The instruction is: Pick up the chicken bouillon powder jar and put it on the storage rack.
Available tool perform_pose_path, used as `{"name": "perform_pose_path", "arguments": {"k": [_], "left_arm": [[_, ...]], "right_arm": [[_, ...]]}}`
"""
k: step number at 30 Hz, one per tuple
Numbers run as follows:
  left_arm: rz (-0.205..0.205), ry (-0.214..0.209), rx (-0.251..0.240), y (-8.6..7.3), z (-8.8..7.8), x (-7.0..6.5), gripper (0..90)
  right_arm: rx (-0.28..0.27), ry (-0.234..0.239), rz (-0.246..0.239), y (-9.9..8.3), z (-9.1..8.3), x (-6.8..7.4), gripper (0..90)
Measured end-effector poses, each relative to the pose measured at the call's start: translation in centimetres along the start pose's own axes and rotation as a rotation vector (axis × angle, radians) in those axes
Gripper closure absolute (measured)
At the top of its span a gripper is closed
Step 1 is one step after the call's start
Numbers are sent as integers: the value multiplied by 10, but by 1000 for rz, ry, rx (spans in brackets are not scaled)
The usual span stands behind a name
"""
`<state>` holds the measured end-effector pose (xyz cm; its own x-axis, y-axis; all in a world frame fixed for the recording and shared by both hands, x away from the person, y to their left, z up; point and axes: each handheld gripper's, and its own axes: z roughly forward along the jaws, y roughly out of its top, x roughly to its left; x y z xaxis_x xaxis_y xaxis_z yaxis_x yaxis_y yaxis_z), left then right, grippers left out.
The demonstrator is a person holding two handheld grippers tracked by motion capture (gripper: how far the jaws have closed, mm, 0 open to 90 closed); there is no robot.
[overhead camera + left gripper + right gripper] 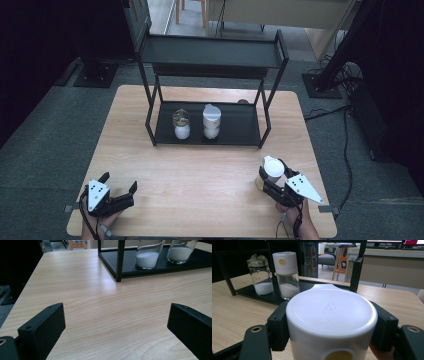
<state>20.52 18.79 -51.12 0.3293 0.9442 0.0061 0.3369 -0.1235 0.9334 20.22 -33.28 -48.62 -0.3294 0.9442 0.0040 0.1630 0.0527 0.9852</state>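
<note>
My right gripper (272,178) stands at the table's front right, shut on a white-capped jar (274,167). In the right gripper view both black jaws press against the sides of the jar's white cap (329,312), which bears a yellow dot. Near the front left corner my left gripper (119,181) is open, with only bare wood between its jaws (116,322). On the lower shelf of a black rack (240,125) stand a clear-lidded glass jar (181,125) and a white-capped jar (211,121), each holding white grains.
The rack's upper shelf (210,52) is bare. Its legs (120,262) rise at the table's middle back. Wooden tabletop (200,175) stretches between the rack and my grippers. Cables (345,145) and stand bases lie on the floor to the right.
</note>
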Motion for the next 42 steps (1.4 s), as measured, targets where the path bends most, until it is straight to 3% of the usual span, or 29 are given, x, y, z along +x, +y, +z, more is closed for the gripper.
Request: {"name": "perform_pose_path", "arguments": {"k": [18,42], "left_arm": [[-4,-2,-4,0,0,0,15],[-10,-11,-5,0,0,1,15]], "right_arm": [[2,-12,16,5,12,8,308],[-15,16,5,41,49,31,308]]}}
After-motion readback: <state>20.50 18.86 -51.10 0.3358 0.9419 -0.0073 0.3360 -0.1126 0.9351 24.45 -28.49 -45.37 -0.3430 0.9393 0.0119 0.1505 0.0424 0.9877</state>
